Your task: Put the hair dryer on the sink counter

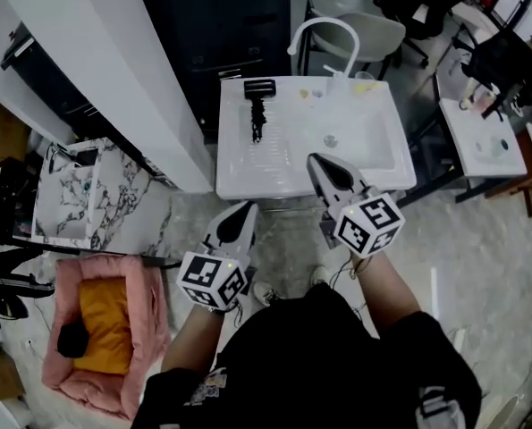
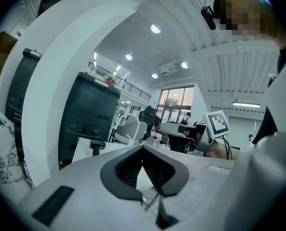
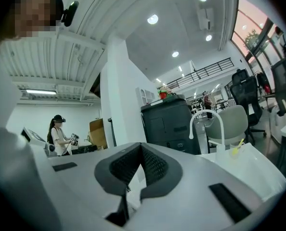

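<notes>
On the sink counter (image 1: pixel 239 172), the black hair dryer (image 1: pixel 257 107) lies flat on the white ledge left of the basin (image 1: pixel 366 137). It touches neither of my grippers. Its long axis runs away from me: the broad head is at the far end, near the back edge, and the slim handle points toward the counter's front.

My left gripper (image 1: pixel 247 207) hangs short of the front edge with its jaws pressed together and nothing between them. Its own view looks level over the closed tips toward the counter, where the dryer shows as a small dark shape off to the left. My right gripper (image 1: pixel 318 162) is closed and empty too. In the head view its tips overlap the counter's front edge, beside the basin.

The dryer lies almost straight ahead of the left gripper, in line with the handle. From the right gripper it lies ahead and off to the left. In the head view the two tips look about equally far from the handle's near end, and I cannot tell which is truly nearer because their heights do not show. To my eye the dryer is already placed. If it had to be picked up again, I judge the left gripper better lined up with the handle.
</notes>
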`<state>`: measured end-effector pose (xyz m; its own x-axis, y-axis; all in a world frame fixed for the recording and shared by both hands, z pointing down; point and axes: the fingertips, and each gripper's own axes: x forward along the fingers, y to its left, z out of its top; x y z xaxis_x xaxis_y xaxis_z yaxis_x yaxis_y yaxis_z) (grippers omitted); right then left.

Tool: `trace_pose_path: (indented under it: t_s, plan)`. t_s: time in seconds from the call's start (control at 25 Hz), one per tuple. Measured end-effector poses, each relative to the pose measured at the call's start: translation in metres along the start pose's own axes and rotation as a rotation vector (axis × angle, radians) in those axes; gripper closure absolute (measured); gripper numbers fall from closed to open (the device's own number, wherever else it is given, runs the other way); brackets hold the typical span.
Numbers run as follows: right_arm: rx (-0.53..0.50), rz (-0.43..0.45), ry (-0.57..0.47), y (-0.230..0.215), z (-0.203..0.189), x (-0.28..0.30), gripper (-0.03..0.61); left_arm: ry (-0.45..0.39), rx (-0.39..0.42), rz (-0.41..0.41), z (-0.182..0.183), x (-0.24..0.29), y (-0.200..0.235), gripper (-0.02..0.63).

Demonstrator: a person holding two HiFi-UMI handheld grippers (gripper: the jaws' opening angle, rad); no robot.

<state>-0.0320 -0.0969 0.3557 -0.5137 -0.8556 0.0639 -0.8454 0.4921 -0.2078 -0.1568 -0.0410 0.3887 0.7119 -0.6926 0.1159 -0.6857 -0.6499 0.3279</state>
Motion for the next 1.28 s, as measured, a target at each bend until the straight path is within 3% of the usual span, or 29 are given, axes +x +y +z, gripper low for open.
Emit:
trace_pose_path:
  t_s: [0.24,0.6,1.0,1.28]
  plan:
    - [0.033,0.002,0.037,-0.027,-0.014,-0.051,0.581,0.027,0.037,0.0,-0.016,0.037,-0.052,0.611]
    - [0.027,0.063,0.078,-0.059,-0.029,-0.106,0.581,0.068,-0.011,0.045,-0.053,0.071,-0.117,0.611]
    - [0.037,0.159,0.11,-0.054,-0.034,-0.13,0.581,0.034,-0.019,0.173,-0.069,0.053,-0.139,0.611]
    - [0.037,0.194,0.123,-0.053,-0.037,-0.142,0.581,0.007,-0.036,0.217,-0.072,0.048,-0.146,0.611]
